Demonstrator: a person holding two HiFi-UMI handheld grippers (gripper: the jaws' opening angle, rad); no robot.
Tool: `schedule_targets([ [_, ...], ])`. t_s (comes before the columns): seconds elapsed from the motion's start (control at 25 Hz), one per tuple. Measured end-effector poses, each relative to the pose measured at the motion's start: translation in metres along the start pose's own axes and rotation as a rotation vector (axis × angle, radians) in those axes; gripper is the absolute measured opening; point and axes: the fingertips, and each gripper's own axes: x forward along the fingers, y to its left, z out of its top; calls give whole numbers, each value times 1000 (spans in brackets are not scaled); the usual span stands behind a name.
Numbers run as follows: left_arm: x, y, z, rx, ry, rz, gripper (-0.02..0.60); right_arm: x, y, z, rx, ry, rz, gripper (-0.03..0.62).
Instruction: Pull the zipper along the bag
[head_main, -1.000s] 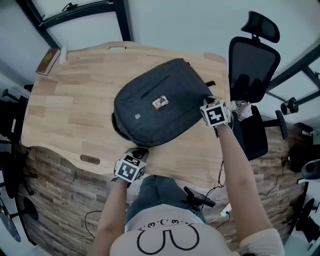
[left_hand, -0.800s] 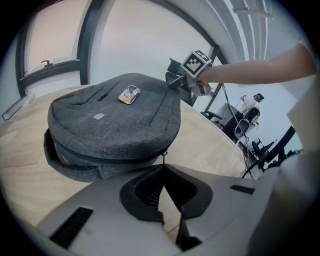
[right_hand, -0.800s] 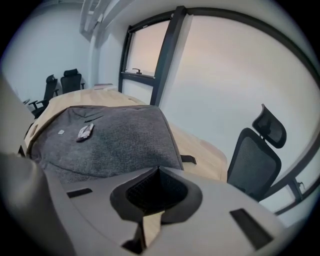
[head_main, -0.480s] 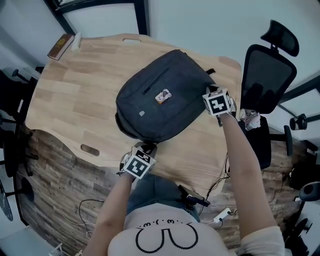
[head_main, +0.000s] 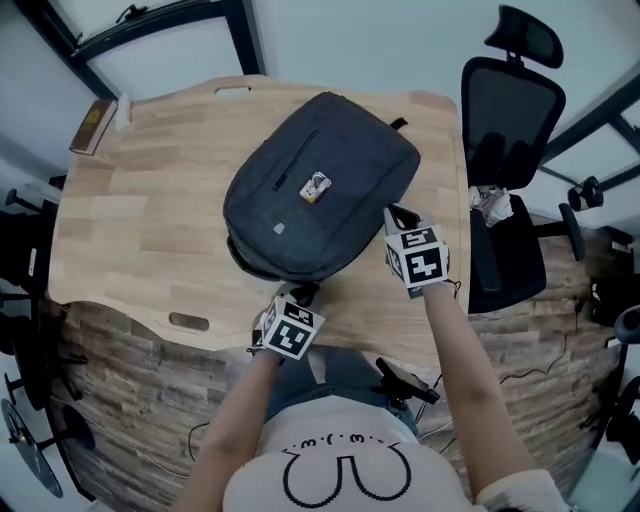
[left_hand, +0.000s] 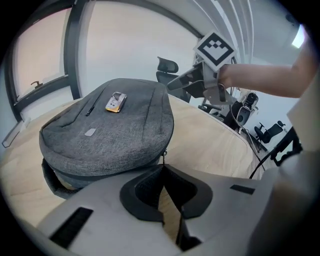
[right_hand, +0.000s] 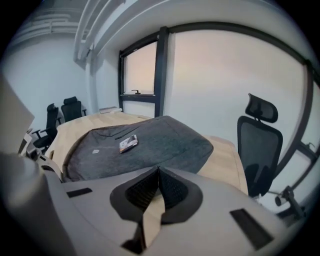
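Grey backpack (head_main: 320, 190) is lying on the counter (head_main: 150, 220), contents hidden; left gripper (left_hand: 162, 167) is pinching its zipper pull (left_hand: 163, 157), right gripper (right_hand: 158, 172) is hovering clenched, empty.

Matt grey woven cloth on the backpack (head_main: 330, 165), faintly fuzzy. Smooth pale wood on the table (head_main: 150, 215), grain showing, soft sheen. Matt grey plastic on the left gripper (left_hand: 163, 166), black ribbed pads (left_hand: 145, 190). Thin dark zipper pull (left_hand: 163, 158) at its tips, too small to tell metal from plastic. Dark mesh on the chair (head_main: 505, 120) back.
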Motion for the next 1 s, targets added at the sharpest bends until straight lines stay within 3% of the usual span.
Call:
schedule_targets([
  [0.04, 1, 0, 0, 6, 1, -6, 17, -5, 11, -8, 44, 10, 5, 56],
  [0.12, 2, -2, 0, 14, 2, -25, 16, -12, 33, -25, 148, 38, 29, 217],
  [0.24, 3, -2, 0, 17, -6, -60, 17, -18, 65, -48, 357, 65, 71, 225],
  [0.44, 3, -3, 0, 14, -32, -106, 17, -18, 111, -67, 804, 77, 181, 250],
  [0.56, 3, -5, 2, 33, -41, -117, 17, -9, 128, -76, 988, 92, 226, 271],
  [0.64, 4, -5, 2, 46, -41, -122, 17, -2, 136, -78, 1061, 92, 241, 275],
  [0.72, 3, -3, 1, 58, -37, -118, 17, 2, 138, -77, 1107, 76, 236, 225],
  [0.8, 0, -1, -1, 79, -31, -104, 15, 4, 138, -77, 1095, 77, 215, 180],
  [1.0, -12, 9, -5, 102, -25, -68, 15, 4, 142, -78, 1107, 108, 172, 160],
])
